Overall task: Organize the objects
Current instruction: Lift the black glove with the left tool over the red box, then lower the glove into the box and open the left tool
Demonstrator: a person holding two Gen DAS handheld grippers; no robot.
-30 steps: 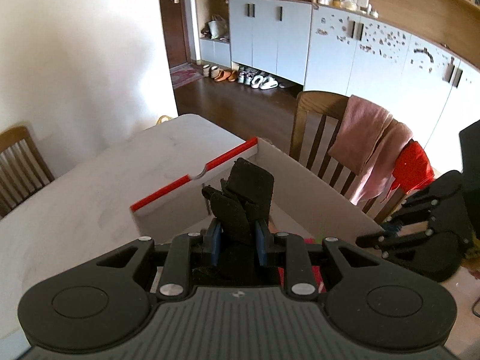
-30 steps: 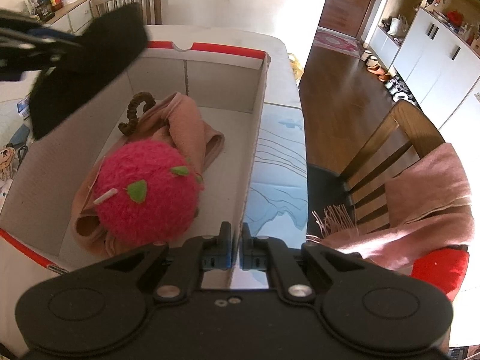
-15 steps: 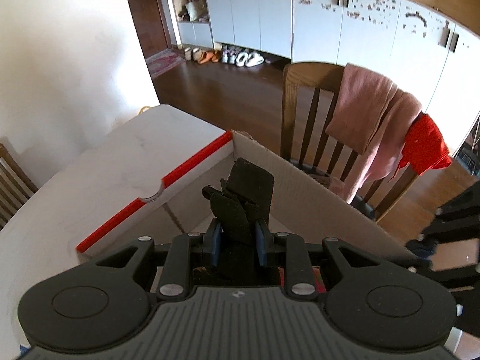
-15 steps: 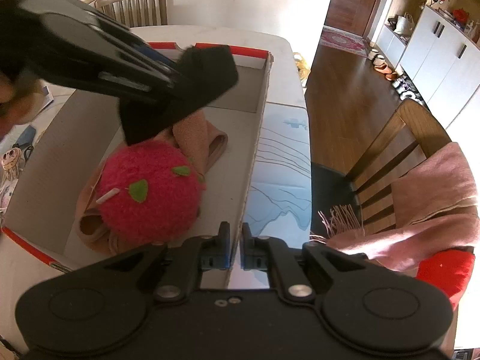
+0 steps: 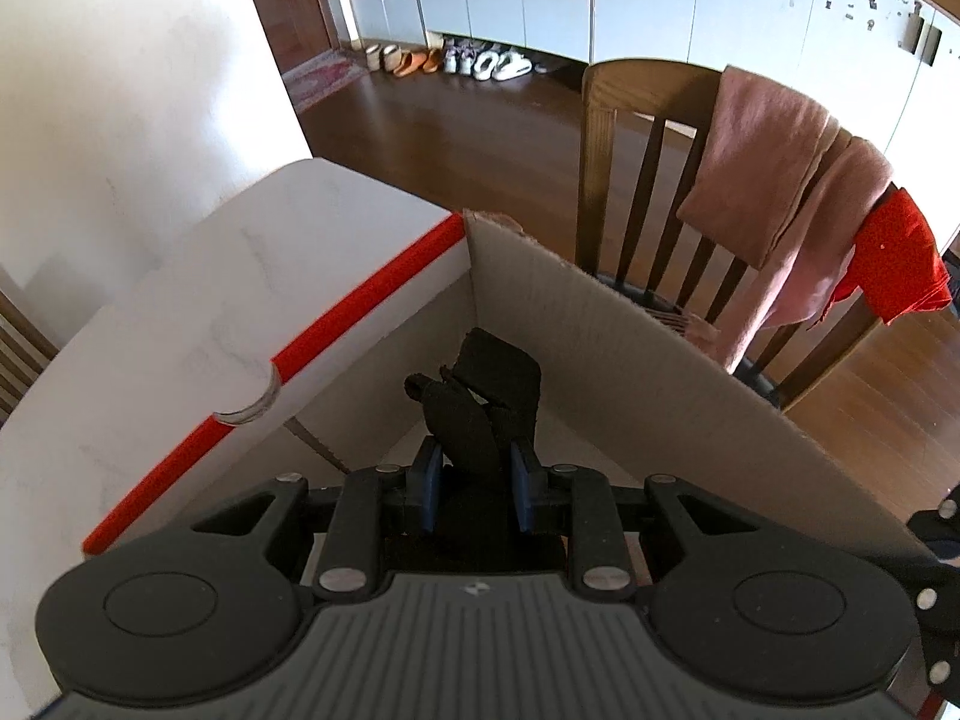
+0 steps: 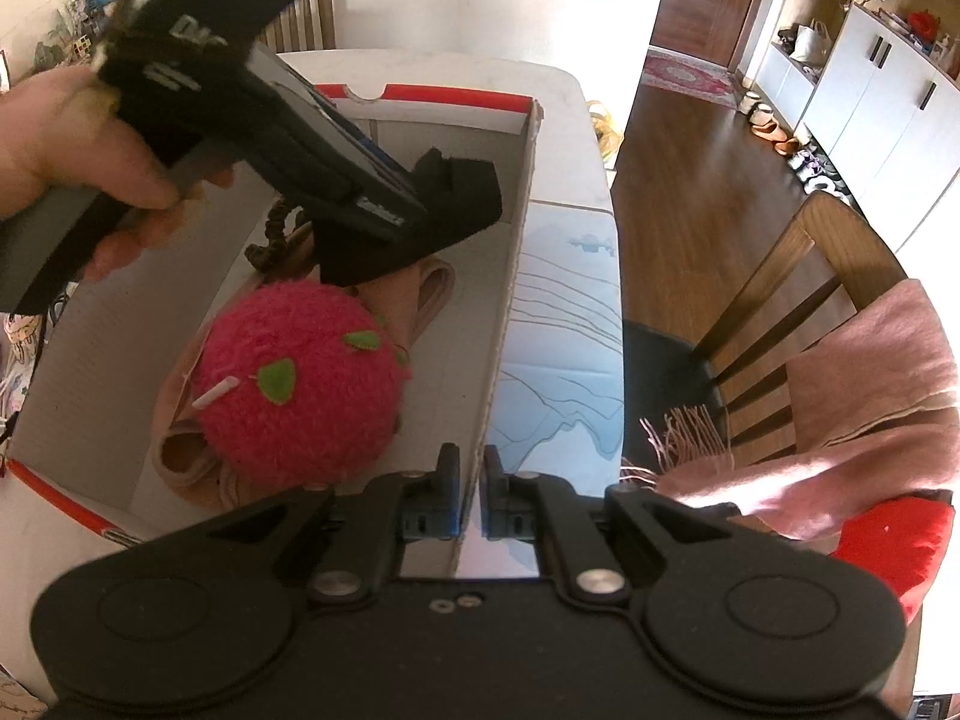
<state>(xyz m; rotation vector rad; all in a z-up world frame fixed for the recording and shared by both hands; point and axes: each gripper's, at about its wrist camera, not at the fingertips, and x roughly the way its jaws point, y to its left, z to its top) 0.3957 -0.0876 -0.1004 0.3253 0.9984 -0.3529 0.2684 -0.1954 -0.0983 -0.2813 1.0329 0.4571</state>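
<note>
An open cardboard box [image 6: 438,119] with red rim strips stands on the white table. Inside lie a fuzzy red ball with green leaves [image 6: 300,384], a pink cloth [image 6: 433,294] and a brown scrunchie [image 6: 273,234]. My left gripper [image 5: 477,471] is shut on a black fabric piece [image 5: 489,390], which hangs inside the box near its far corner [image 5: 471,300]. In the right wrist view that same left gripper [image 6: 390,183], held by a hand [image 6: 60,138], carries the black fabric [image 6: 465,204] above the pink cloth. My right gripper [image 6: 471,480] is shut on the box's near side wall [image 6: 510,300].
A wooden chair [image 5: 636,180] draped with a pink scarf [image 5: 774,180] and a red cloth [image 5: 894,264] stands just beyond the box. A blue-and-white printed sheet [image 6: 564,360] lies on the table beside the box. Small clutter sits at the table's left edge [image 6: 18,348].
My left gripper has carried the black fabric down and across, from above the box's left side into its far right part. The right gripper has stayed on the wall.
</note>
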